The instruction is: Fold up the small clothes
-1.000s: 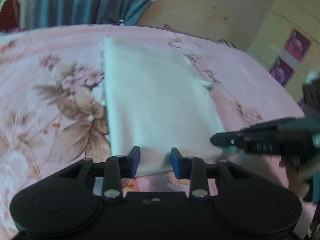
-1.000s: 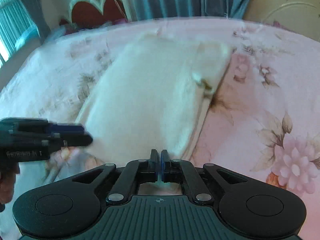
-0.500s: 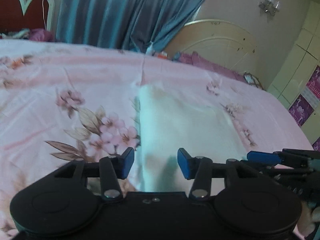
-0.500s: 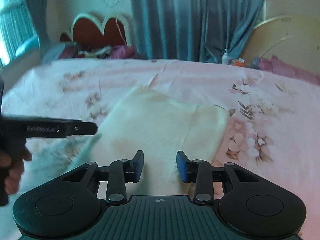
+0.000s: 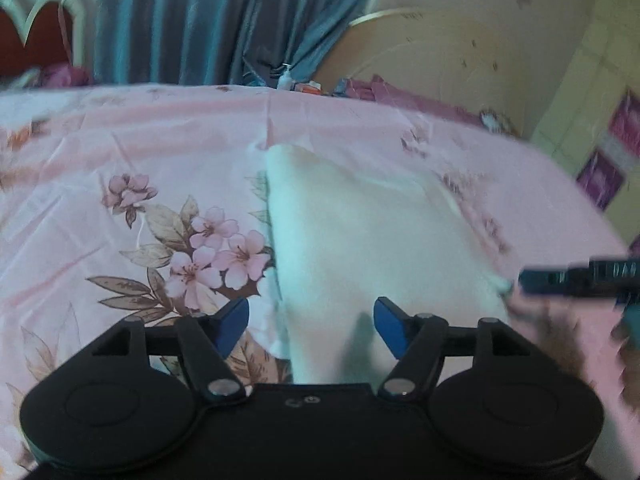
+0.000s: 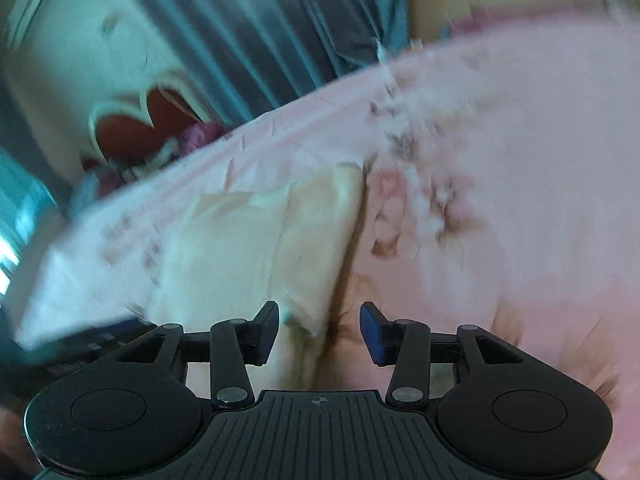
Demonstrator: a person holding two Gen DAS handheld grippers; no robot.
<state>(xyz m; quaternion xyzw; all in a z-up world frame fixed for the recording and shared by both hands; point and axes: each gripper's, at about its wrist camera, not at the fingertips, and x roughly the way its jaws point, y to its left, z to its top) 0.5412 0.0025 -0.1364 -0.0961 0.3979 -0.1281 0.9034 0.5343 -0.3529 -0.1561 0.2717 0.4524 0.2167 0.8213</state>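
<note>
A folded white garment [image 5: 372, 236] lies flat on the pink floral bedsheet [image 5: 120, 168]. My left gripper [image 5: 311, 330] is open and empty, low over the garment's near edge. The right gripper's tip [image 5: 560, 278] shows at the right of the left wrist view, by the garment's near right corner. In the right wrist view the garment [image 6: 256, 248] looks cream, with a fold line down it. My right gripper [image 6: 319, 332] is open and empty over its near right corner. This view is tilted and blurred. The left gripper [image 6: 92, 336] shows dimly at the lower left.
Blue curtains [image 5: 192, 20] hang behind the bed. A red and cream headboard [image 6: 132, 124] stands at the far left. A round cream board [image 5: 432, 56] leans on the wall at the back right. Small bottles [image 5: 286, 80] stand behind the bed's far edge.
My right gripper went from shut on the garment's edge to open. My left gripper opened wider. Both lifted and pulled back, and the right one has tilted.
</note>
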